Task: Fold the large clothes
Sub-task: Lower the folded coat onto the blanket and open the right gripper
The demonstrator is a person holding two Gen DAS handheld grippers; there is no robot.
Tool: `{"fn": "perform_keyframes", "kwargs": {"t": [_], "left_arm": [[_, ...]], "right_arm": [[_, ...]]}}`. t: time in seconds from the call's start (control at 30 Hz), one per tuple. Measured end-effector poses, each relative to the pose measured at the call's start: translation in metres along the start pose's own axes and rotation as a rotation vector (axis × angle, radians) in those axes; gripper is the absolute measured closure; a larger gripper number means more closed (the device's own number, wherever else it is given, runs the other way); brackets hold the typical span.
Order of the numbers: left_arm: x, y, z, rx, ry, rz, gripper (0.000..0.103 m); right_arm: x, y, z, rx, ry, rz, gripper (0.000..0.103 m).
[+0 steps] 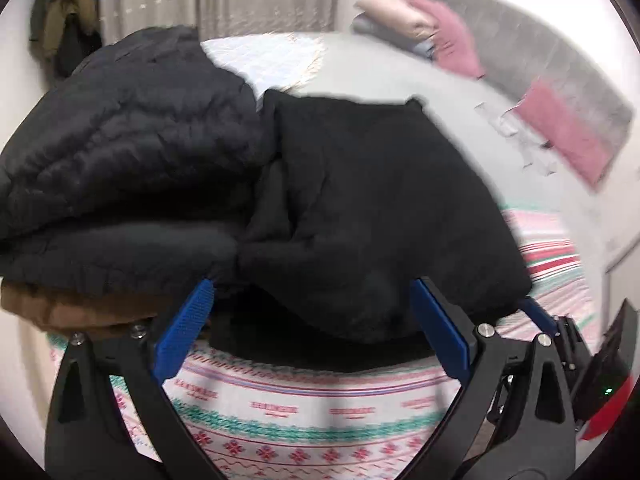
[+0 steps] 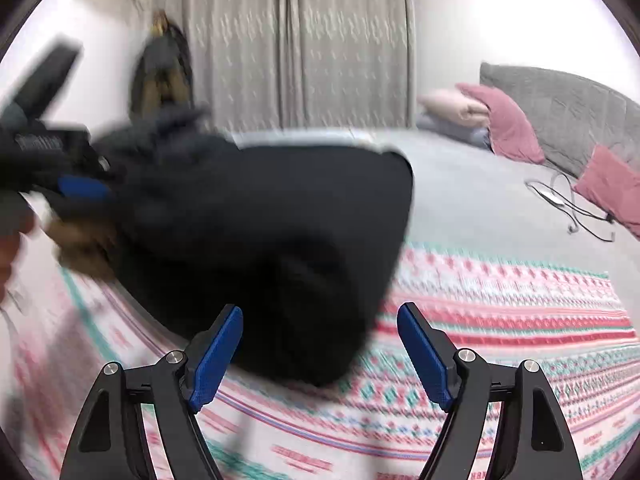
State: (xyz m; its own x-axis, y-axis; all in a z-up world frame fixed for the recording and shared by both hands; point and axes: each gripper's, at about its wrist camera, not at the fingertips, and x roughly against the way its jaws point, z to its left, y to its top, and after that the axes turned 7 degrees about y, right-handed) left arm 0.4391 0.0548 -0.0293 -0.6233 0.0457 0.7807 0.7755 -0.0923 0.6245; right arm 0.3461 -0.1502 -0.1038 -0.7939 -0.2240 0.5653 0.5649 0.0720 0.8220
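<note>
Left tongs [image 1: 312,316] stand apart, blue pads either side of the near hem of a folded black garment [image 1: 372,200]; contact with the cloth cannot be told. Right tongs [image 2: 320,356] stand apart, nothing between the pads, the garment's blurred corner just beyond them. The garment lies at frame centre on a patterned bed cover [image 1: 304,420], touching a black quilted jacket [image 1: 128,140] on its left, which is stacked on a brown garment [image 1: 80,304]. Pink pillows [image 2: 508,124] upper right, grey curtain [image 2: 300,40] behind.
</note>
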Motion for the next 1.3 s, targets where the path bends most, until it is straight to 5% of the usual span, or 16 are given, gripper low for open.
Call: {"fn": "perform_keyframes", "kwargs": {"t": [0.1,0.27,0.4,0.47,0.57,0.73,0.9,1.07,1.13,1.3], "left_arm": [[-0.012,-0.004,0.009,0.041,0.011,0.018,0.004],[-0.022,-0.006,0.026,0.120,-0.048,0.048,0.004],[-0.027,-0.012,0.026,0.126,-0.047,0.062,0.004],[-0.028,-0.016,0.029,0.129,-0.040,0.062,0.004],[-0.026,-0.021,0.033,0.148,-0.054,0.055,0.004],[-0.013,-0.034,0.035,0.171,-0.108,0.048,0.004],[0.005,-0.064,0.010,0.120,-0.166,0.069,0.004],[-0.012,-0.099,-0.007,0.073,-0.192,0.151,0.004],[-0.012,-0.105,-0.007,0.072,-0.180,0.149,0.004],[-0.008,-0.109,0.001,0.096,-0.209,0.140,0.004]], "right_arm": [[-0.029,-0.002,-0.012,-0.130,0.052,0.054,0.022],[-0.043,-0.005,-0.028,-0.279,0.104,0.019,0.025],[-0.061,-0.003,-0.017,-0.180,-0.013,0.056,0.045],[-0.059,-0.003,-0.010,-0.117,-0.063,0.054,0.063],[-0.046,0.002,-0.001,-0.032,-0.134,0.015,0.069],[-0.011,0.027,0.001,0.086,-0.245,-0.043,0.072],[0.028,0.035,-0.001,0.261,-0.296,0.007,0.071],[0.010,-0.036,-0.032,0.222,-0.258,0.199,0.070],[0.004,-0.063,-0.041,0.214,-0.240,0.191,0.069],[0.020,-0.060,-0.042,0.166,-0.182,0.172,0.059]]}}
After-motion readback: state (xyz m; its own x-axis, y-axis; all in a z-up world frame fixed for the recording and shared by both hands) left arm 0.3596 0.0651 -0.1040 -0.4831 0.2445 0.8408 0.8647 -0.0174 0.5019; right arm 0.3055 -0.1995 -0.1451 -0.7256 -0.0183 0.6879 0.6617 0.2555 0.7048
